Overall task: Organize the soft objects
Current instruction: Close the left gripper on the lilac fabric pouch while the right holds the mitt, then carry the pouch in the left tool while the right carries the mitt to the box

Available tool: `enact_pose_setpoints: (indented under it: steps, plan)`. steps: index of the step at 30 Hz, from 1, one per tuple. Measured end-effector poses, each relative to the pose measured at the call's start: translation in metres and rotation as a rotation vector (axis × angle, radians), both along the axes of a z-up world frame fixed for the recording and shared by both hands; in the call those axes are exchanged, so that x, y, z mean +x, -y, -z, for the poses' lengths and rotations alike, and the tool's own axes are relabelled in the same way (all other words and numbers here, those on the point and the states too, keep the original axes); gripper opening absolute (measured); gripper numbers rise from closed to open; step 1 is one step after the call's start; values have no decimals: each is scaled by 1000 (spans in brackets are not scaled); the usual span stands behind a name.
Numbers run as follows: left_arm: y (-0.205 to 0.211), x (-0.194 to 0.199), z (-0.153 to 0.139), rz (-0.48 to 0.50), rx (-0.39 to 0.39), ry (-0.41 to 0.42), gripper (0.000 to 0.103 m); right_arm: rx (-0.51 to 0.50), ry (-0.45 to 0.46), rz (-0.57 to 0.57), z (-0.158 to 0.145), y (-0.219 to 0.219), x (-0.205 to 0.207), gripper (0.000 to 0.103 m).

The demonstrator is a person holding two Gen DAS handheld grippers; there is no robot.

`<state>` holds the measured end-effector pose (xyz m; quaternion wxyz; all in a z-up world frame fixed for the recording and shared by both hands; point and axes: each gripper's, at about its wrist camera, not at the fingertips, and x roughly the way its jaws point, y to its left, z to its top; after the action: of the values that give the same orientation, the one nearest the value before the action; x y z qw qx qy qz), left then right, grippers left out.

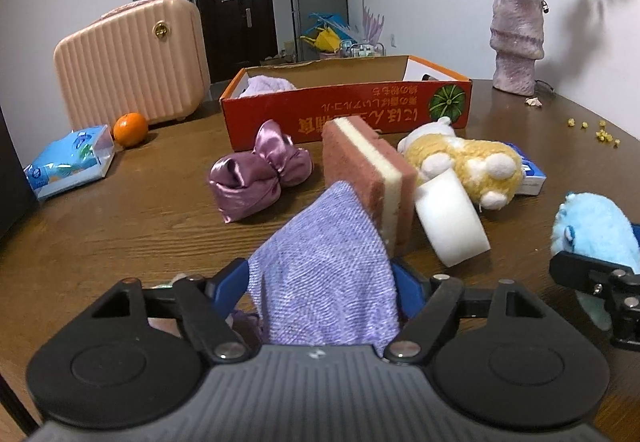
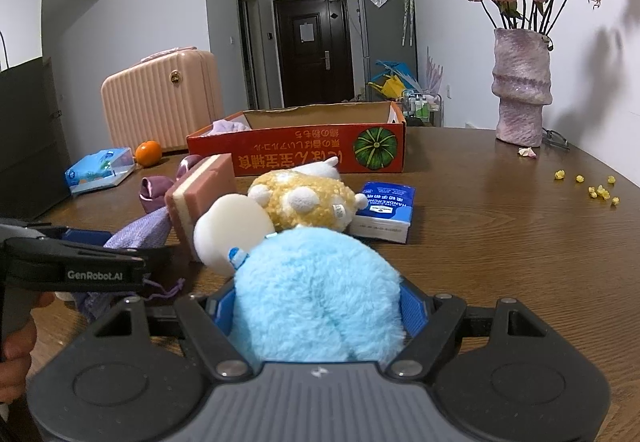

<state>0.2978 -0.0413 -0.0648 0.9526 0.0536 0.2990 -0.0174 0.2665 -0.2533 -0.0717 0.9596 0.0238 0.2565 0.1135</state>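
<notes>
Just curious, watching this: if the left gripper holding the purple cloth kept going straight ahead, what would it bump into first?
Probably the pink-and-cream sponge, standing just beyond the purple cloth in the left gripper. Depth is hard to judge.

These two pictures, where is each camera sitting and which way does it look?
Left wrist view: rides the left claw, looking across the table toward the red box; shows its own fingers shut on a purple cloth, plus the right claw's tip.
Right wrist view: rides the right claw, facing the same way; its fingers grip a blue plush, with the left claw and the person's hand at the left.
Shared: box, pink sponge, yellow plush, vase.
</notes>
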Motion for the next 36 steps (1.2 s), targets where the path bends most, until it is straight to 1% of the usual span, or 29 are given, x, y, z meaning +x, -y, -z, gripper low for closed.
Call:
enact_pose_setpoints:
  steps: [4, 6, 9, 12, 21, 26, 34, 36]
  plan:
    - [-4, 2, 2, 3, -18, -23, 64, 0, 0, 0, 0, 0, 0, 76]
    - [-4, 2, 3, 6, -19, -25, 53, 1, 0, 0, 0, 0, 0, 76]
    - [-4, 1, 3, 11, -21, -24, 45, 1, 0, 1, 0, 0, 0, 76]
    - [-5, -1, 2, 14, -34, -16, 41, 3, -1, 3, 0, 0, 0, 76]
    - [-10, -6, -2, 2, -56, 12, 38, 6, 1, 2, 1, 0, 0, 76]
    - [-11, -13, -6, 2, -72, 54, 38, 8, 8, 6, 0, 0, -1, 76]
    - [-14, -25, -15, 12, -118, 120, 38, 2, 61, 24, -6, -1, -8, 76]
    - [-13, -28, -17, 8, -113, 130, 38, 13, 65, 22, -9, 0, -8, 76]
